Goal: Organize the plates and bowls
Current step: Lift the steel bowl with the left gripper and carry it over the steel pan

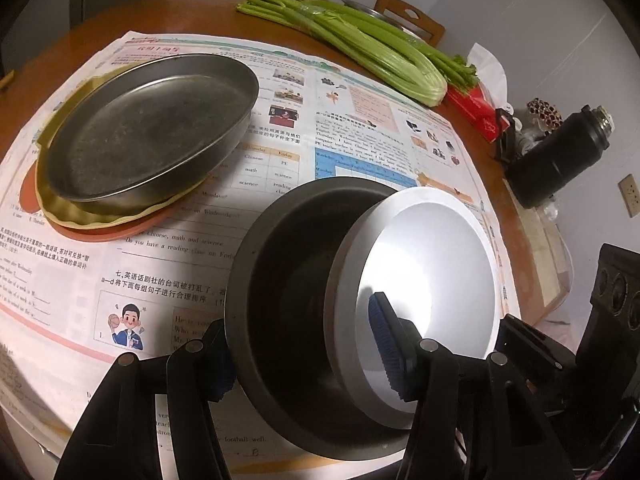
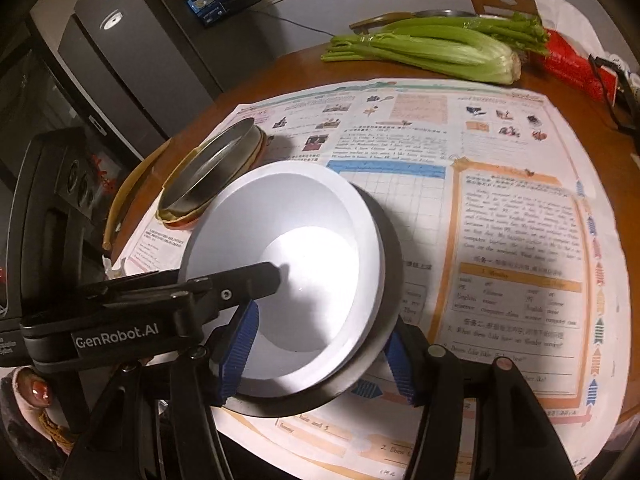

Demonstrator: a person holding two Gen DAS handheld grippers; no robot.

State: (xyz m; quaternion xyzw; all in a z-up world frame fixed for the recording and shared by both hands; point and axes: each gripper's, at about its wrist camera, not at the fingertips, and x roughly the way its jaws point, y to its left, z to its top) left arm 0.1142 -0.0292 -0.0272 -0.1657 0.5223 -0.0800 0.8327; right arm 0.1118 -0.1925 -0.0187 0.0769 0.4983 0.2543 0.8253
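Note:
A white bowl (image 1: 424, 264) sits tilted inside a dark bowl (image 1: 288, 280) on the paper-covered table. My left gripper (image 1: 304, 344) spans their near edge, with one pad outside the dark wall and the other inside the white bowl, shut on them. My right gripper (image 2: 320, 332) holds the same pair from the opposite side: the left pad lies inside the white bowl (image 2: 288, 240), the right pad against the dark bowl's rim (image 2: 394, 264). A left finger (image 2: 240, 280) reaches into the white bowl. Further back, a metal pan (image 1: 152, 128) rests on a yellow scalloped plate (image 1: 80, 216) and an orange plate (image 1: 120, 232).
Printed worksheets (image 1: 352, 120) cover the round wooden table (image 2: 304, 64). Celery (image 1: 368, 44), a red tissue box (image 1: 476, 108) and a black flask (image 1: 560, 156) lie along the far and right edge. A wooden chair (image 1: 412, 16) stands behind. A hand (image 2: 36, 392) shows at lower left.

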